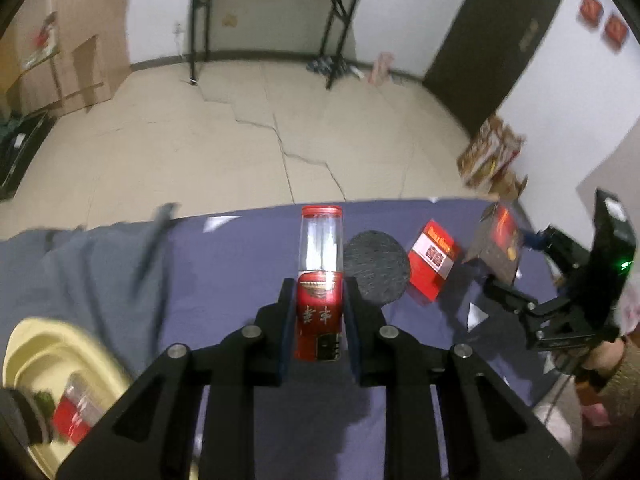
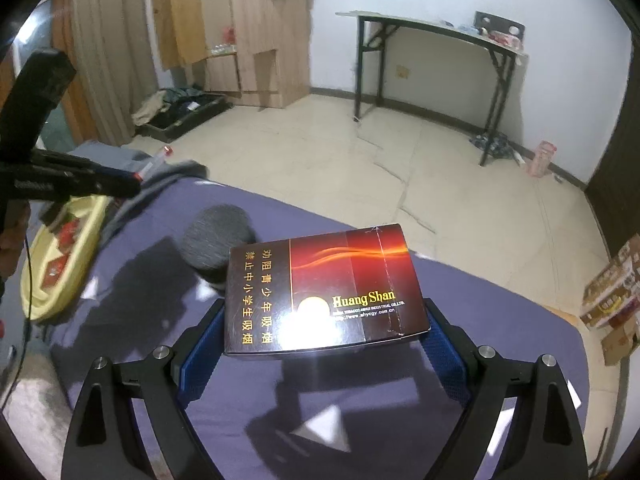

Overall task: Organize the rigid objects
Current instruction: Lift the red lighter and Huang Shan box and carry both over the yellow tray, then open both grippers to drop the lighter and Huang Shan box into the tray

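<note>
Left gripper [image 1: 319, 312]: we pinch the red tube [image 1: 321, 276], jaws narrow.
Right gripper [image 2: 324, 344]: we clamp the dark box [image 2: 324, 288], jaws wide.
Yellow tray [image 1: 36, 356]: at our eight o'clock.

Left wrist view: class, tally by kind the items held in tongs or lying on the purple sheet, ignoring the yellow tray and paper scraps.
Boxes: 2, dark box and red box
Tube: 1
Grey round pad: 1
Total: 4
</note>
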Motion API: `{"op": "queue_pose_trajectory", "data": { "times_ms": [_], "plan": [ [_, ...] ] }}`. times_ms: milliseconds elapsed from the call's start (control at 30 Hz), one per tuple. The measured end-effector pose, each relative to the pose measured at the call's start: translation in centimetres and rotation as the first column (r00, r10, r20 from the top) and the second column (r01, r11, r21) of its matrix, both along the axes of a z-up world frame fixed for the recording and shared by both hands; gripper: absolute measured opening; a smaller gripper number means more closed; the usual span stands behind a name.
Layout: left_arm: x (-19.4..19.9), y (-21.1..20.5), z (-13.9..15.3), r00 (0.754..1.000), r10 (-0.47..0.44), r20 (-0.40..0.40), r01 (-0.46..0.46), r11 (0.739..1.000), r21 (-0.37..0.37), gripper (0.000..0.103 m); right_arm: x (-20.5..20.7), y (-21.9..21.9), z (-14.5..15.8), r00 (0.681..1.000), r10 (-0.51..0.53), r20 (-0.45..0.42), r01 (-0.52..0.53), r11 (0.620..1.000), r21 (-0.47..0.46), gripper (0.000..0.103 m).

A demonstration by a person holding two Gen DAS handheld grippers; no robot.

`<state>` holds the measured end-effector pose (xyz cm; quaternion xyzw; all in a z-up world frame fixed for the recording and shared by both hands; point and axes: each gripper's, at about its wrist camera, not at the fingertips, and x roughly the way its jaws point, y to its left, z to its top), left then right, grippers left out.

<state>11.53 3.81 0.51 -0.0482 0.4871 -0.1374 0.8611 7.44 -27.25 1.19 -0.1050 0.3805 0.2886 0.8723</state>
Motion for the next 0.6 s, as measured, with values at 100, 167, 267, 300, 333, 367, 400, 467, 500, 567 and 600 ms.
{"op": "queue_pose_trajectory", "data": {
  "times_ms": [100, 167, 267, 300, 333, 367, 400, 467, 500, 567, 600],
  "plan": [
    [-2.9, 4.8, 2.0, 0.997, 0.066, 0.039, -0.065, 0.997, -0.035, 0.024, -1.6, 3.7, 1.8, 0.995, 0.088, 0.038, -0.087, 0.996, -0.016, 0.091],
    [-5.3, 8.6, 2.4, 0.992, 0.119, 0.049, -0.118, 0.993, -0.024, 0.024, -2.4, 6.7, 2.6, 0.989, 0.142, 0.046, -0.141, 0.990, -0.033, 0.091],
    [-9.8, 15.2, 2.1, 0.973, 0.228, 0.031, -0.229, 0.973, 0.035, 0.024, -4.1, 12.7, 3.5, 0.968, 0.249, 0.038, -0.249, 0.968, -0.026, 0.091],
    [-11.1, 16.6, 1.9, 0.967, 0.255, 0.018, -0.255, 0.966, 0.047, 0.024, -4.7, 14.7, 3.6, 0.959, 0.282, 0.029, -0.281, 0.959, -0.021, 0.091],
    [-12.7, 18.4, 1.6, 0.957, 0.289, 0.005, -0.289, 0.956, 0.059, 0.024, -5.7, 17.5, 3.7, 0.945, 0.327, 0.017, -0.327, 0.945, -0.016, 0.091],
    [-15.0, 20.7, 1.2, 0.943, 0.333, -0.012, -0.331, 0.941, 0.073, 0.024, -6.3, 19.4, 3.7, 0.934, 0.358, 0.012, -0.358, 0.934, -0.014, 0.091],
    [-16.2, 21.6, 0.8, 0.935, 0.355, -0.022, -0.352, 0.932, 0.082, 0.024, -7.3, 22.1, 3.5, 0.917, 0.399, 0.005, -0.398, 0.917, -0.019, 0.091],
    [-19.0, 23.7, -0.8, 0.916, 0.393, -0.076, -0.385, 0.917, 0.104, 0.024, -8.9, 26.4, 2.9, 0.887, 0.461, 0.000, -0.461, 0.886, -0.043, 0.091],
    [-20.1, 24.4, -1.9, 0.911, 0.399, -0.106, -0.388, 0.915, 0.113, 0.024, -9.3, 28.0, 2.6, 0.876, 0.483, -0.001, -0.482, 0.874, -0.057, 0.091],
    [-21.0, 24.8, -3.6, 0.904, 0.406, -0.132, -0.390, 0.911, 0.133, 0.024, -10.2, 32.3, 1.4, 0.855, 0.519, -0.022, -0.518, 0.851, -0.084, 0.091],
    [-21.0, 24.8, -4.5, 0.904, 0.401, -0.147, -0.383, 0.913, 0.138, 0.024, -10.3, 34.0, 0.7, 0.852, 0.522, -0.041, -0.524, 0.847, -0.087, 0.091]
  ]
}}
